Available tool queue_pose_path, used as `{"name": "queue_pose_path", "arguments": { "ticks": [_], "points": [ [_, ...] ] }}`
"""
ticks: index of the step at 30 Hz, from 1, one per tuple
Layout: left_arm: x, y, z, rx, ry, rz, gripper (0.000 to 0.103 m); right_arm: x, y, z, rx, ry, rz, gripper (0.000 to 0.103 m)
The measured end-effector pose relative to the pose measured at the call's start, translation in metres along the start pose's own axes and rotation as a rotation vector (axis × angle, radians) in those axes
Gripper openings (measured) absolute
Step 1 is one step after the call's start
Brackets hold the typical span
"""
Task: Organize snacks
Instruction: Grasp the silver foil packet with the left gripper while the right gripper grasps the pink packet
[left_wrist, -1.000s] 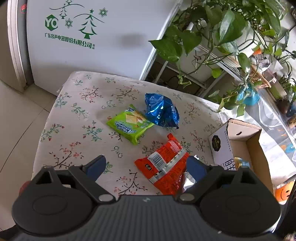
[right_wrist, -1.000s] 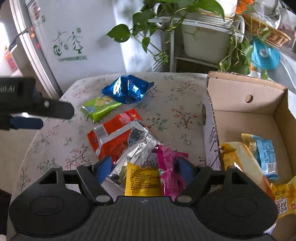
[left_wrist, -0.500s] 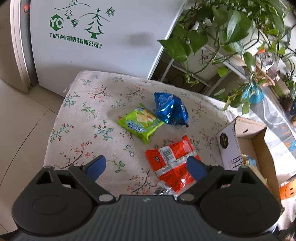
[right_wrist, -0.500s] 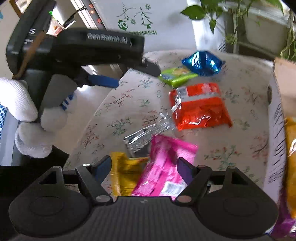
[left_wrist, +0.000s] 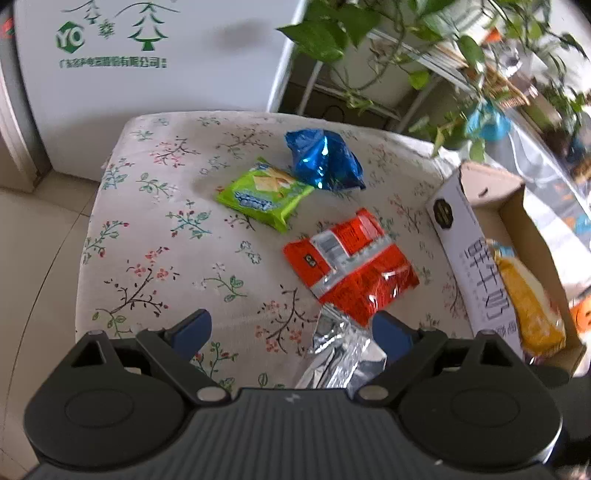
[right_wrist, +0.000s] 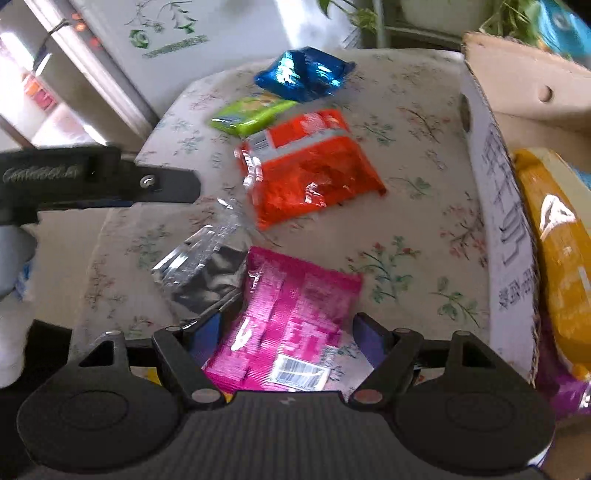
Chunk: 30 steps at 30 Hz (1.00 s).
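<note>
The right gripper (right_wrist: 286, 326) has swung back over the pink packet (right_wrist: 288, 325), jaws spread and empty; the left gripper (left_wrist: 291, 330) hangs released too. A few snacks (yellow bag (right_wrist: 561, 258) included) sit in the cardboard box (right_wrist: 506, 229); five remain on the table (left_wrist: 155, 236).

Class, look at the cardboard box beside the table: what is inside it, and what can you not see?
Inside the cardboard box lies a yellow snack bag, with a purple packet nearer the camera. The box wall and frame edge hide the rest.
</note>
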<state>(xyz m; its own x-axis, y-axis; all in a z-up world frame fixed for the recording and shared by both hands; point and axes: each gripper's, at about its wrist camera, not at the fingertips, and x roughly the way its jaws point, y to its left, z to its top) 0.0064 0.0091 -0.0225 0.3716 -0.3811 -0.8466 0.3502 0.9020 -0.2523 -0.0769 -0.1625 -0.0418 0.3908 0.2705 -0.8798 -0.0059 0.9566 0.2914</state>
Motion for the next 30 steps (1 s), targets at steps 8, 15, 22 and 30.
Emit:
{"name": "queue_pose_path", "arguments": {
  "ticks": [8,15,22,30],
  "points": [
    [0.008,-0.020,-0.015,0.176,0.028,0.019,0.094,-0.005,-0.002,-0.002,-0.062,0.006,-0.095,0.064],
    [0.020,-0.045,-0.035,0.392,0.032,0.057,0.094,-0.007,-0.009,-0.010,-0.107,0.008,-0.225,0.063],
    [0.027,-0.050,-0.037,0.415,0.006,0.027,0.093,-0.006,-0.012,-0.009,-0.110,-0.008,-0.242,0.065],
    [0.039,-0.049,-0.040,0.437,0.032,0.057,0.094,-0.009,-0.009,-0.013,-0.130,-0.008,-0.251,0.068]
  ]
}}
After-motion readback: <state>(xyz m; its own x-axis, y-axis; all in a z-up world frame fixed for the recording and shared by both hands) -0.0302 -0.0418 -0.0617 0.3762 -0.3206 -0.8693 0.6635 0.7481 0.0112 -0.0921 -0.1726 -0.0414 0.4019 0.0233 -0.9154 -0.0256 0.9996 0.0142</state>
